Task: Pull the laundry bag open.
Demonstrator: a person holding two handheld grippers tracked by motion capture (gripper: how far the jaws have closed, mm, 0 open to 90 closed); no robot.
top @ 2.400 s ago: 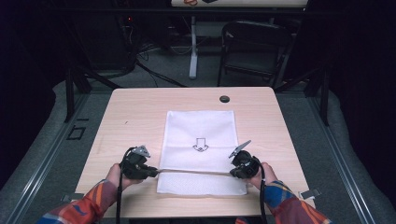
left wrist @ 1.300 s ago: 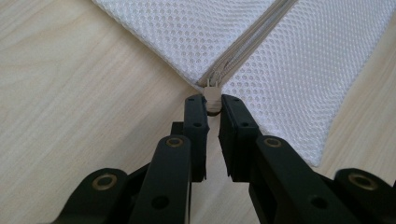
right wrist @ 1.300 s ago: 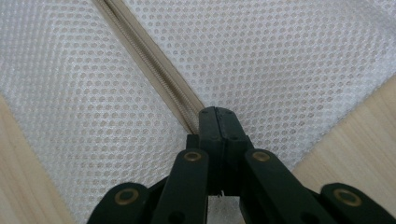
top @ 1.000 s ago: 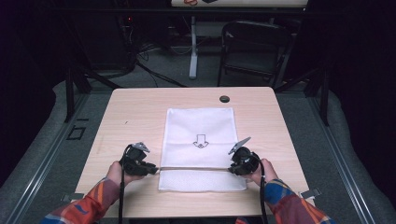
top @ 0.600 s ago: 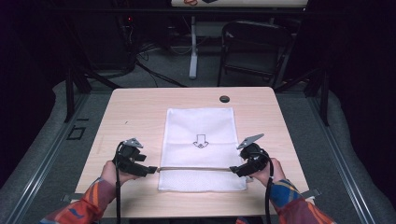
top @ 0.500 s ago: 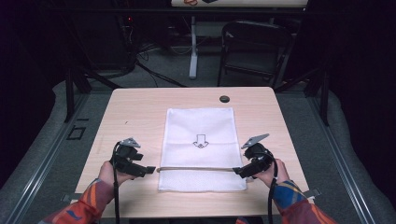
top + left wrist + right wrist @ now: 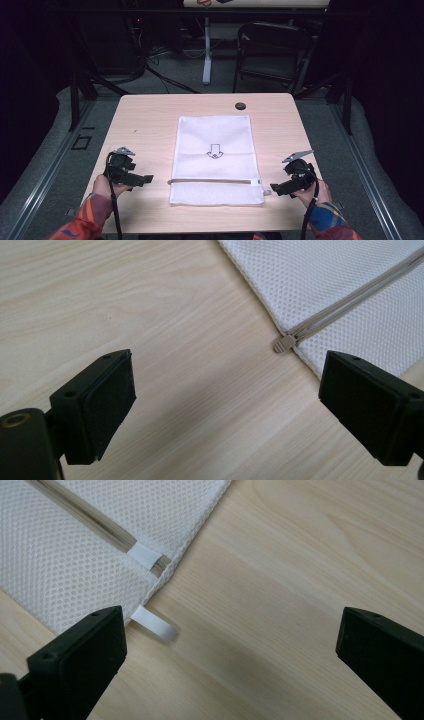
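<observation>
The left gripper sits over the near left part of the table, held low in the person's left hand, its nose pointing level toward the mesh bag. Its jaws have just been opening and stand wide apart with nothing between them; in the left gripper view only bare wood lies between the pads, and the grey zipper pull at the bag's edge lies ahead of them, untouched.

The right gripper mirrors it at the near right, held in the right hand and pointing inward at the bag's other side. Its jaws have also just been opening and are spread wide on nothing. In the right gripper view a small white tag sticks out from the bag's edge just beside one jaw.

The bag lies flat in the middle of the table, a printed arrow on it, its zipper running across near the person's end. A small dark round thing sits near the far edge. Beyond the table stands a dark chair.
</observation>
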